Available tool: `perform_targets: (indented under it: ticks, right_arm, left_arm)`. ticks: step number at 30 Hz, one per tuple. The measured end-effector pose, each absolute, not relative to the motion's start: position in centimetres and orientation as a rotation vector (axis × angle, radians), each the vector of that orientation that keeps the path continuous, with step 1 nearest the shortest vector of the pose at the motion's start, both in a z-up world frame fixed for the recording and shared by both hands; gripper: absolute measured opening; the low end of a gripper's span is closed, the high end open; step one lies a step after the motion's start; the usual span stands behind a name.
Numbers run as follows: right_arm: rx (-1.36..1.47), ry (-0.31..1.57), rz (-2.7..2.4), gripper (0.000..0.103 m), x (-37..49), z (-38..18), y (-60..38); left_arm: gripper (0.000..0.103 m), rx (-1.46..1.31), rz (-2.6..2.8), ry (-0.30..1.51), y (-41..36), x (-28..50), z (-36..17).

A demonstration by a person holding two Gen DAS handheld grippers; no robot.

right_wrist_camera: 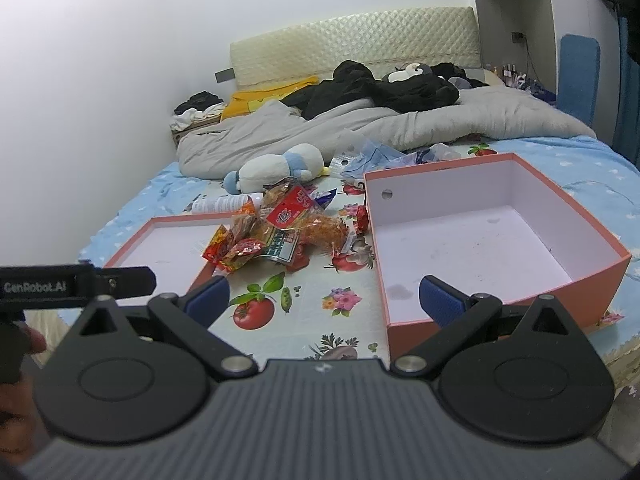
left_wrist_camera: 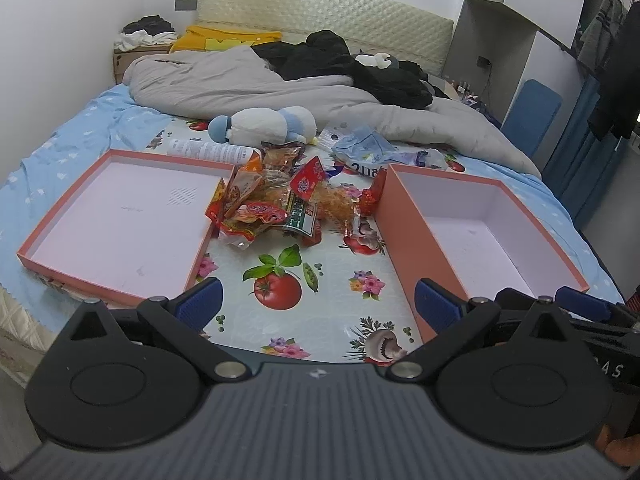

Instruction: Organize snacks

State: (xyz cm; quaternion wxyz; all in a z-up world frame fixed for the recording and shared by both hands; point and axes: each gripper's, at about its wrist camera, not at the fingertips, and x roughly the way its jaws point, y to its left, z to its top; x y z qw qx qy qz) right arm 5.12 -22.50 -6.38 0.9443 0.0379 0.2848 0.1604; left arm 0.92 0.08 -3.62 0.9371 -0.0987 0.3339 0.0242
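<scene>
Nothing is sorted yet: the snacks (left_wrist_camera: 276,204) lie heaped between the lid (left_wrist_camera: 120,216) and box (right_wrist_camera: 480,236) (both bare). Both grippers (left_wrist_camera: 316,304) (right_wrist_camera: 324,300) hover with fingers apart, holding nothing.

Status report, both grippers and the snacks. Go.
Left gripper open, empty. Right gripper open, empty. Snack pile untouched between shallow lid and deep box, both empty. Plush toy behind pile, not blocking.
</scene>
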Motion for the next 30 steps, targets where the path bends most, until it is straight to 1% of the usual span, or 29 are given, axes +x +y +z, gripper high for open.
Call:
perform_targets:
  ticks: [30]
  right_arm:
    - [0.101, 0.615, 0.347, 0.102, 5.5, -7.7, -22.1]
  left_arm:
    - [0.103, -0.208, 0.044, 0.704, 0.7, 1.5, -4.7]
